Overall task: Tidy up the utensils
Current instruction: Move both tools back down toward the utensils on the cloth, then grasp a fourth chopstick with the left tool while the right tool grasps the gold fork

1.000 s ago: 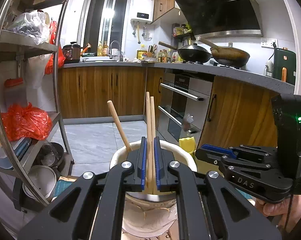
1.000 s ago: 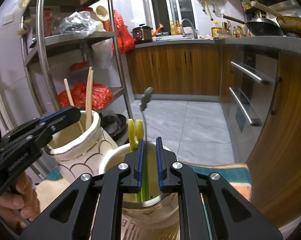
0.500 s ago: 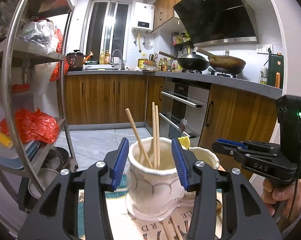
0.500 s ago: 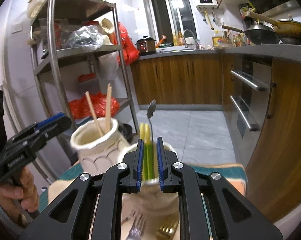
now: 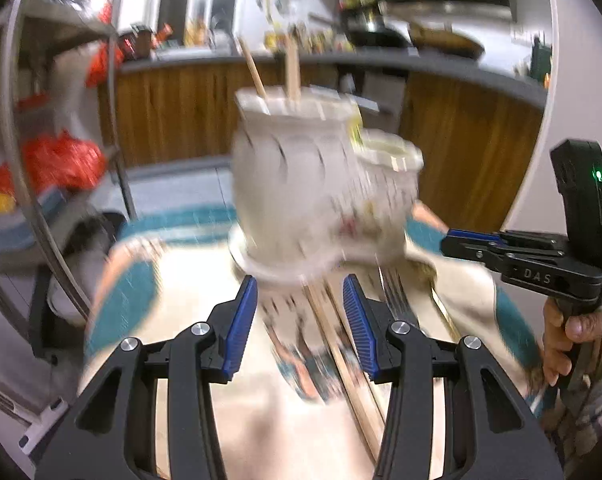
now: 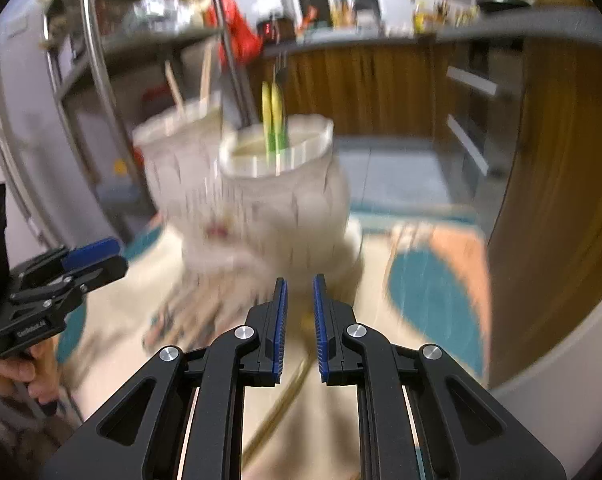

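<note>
Both views were blurred. The left claw [image 5: 299, 322] was held apart and empty over the cloth [image 5: 189, 320] on the desk, with chopsticks [image 5: 341, 356] lying between its jaws. The right claw [image 6: 299, 318] was parted narrowly, gripping nothing. Beyond stood two white jars: the left jar [image 5: 289, 188] held chopsticks, the right jar [image 6: 289, 196] green-handled utensils [image 6: 275, 120].

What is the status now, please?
Left gripper open, empty. Right gripper slightly open, empty. Wooden chopsticks in left white ceramic jar; more chopsticks lying on cloth. Frames blurred.
</note>
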Available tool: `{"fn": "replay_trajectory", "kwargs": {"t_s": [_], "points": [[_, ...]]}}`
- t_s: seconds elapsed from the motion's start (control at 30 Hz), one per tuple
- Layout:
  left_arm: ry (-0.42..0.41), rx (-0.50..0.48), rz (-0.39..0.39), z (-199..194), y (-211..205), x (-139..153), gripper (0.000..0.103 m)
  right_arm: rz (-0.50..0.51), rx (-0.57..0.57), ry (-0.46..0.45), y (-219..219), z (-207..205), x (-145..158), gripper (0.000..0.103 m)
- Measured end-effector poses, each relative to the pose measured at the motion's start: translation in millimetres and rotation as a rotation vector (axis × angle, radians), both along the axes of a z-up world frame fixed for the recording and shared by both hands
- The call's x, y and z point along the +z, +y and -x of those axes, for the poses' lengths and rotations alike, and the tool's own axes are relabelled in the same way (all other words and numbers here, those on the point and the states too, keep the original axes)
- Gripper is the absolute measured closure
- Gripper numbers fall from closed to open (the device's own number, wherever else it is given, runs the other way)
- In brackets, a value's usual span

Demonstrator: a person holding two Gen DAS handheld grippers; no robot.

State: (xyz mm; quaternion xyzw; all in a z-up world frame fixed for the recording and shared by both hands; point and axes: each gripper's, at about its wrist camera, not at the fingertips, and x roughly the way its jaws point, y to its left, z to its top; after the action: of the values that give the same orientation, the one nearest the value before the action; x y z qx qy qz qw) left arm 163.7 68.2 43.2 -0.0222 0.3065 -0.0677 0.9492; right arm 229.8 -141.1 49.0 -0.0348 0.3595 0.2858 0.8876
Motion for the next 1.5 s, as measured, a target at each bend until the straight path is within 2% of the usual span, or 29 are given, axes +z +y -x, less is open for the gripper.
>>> {"fn": "replay_trajectory", "kwargs": {"t_s": [0.1, 0.17, 0.33, 0.53, 0.6, 0.63, 0.8, 0.93, 1.07, 1.2, 1.33, 1.4, 1.5], "points": [[0.081, -0.037, -0.024, -6, -11, -19, 0.06, 0.053, 0.016, 0.054, 4, 2, -17, 0.088], [0.114, -0.047, -0.049, -10, -19, -27, 0.062, 0.072, 0.021, 0.075, 5, 3, -24, 0.085], [0.191, -0.058, -0.085, -18, -24, -42, 0.082, 0.081, 0.02, 0.111, 3, 1, -29, 0.079], [0.213, -0.058, -0.121, -19, -26, -46, 0.092, 0.105, 0.033, 0.111, 8, 2, -32, 0.077], [0.217, -0.06, -0.124, -15, -24, -46, 0.096, 0.122, 0.034, 0.102, 10, 4, -32, 0.078], [0.221, -0.06, -0.124, -12, -24, -46, 0.098, 0.13, 0.034, 0.099, 11, 5, -32, 0.082], [0.241, -0.073, -0.135, 7, -13, -44, 0.098, 0.226, 0.09, 0.077, 17, 15, -29, 0.085], [0.285, -0.107, -0.156, 17, -3, -40, 0.098, 0.349, 0.182, 0.112, 17, 20, -24, 0.088], [0.35, -0.152, -0.175, 17, 1, -37, 0.096, 0.462, 0.247, 0.196, 19, 16, -19, 0.088], [0.458, -0.196, -0.168, 2, 5, -32, 0.095, 0.549, 0.254, 0.286, 24, 6, -19, 0.088], [0.571, -0.254, -0.252, -13, -4, -29, 0.091, 0.598, 0.255, 0.359, 32, -3, -19, 0.086], [0.616, -0.269, -0.29, -17, -7, -28, 0.086, 0.603, 0.246, 0.403, 34, -9, -20, 0.086], [0.667, -0.288, -0.329, -22, -12, -28, 0.085, 0.605, 0.22, 0.446, 34, -13, -23, 0.086]]}}
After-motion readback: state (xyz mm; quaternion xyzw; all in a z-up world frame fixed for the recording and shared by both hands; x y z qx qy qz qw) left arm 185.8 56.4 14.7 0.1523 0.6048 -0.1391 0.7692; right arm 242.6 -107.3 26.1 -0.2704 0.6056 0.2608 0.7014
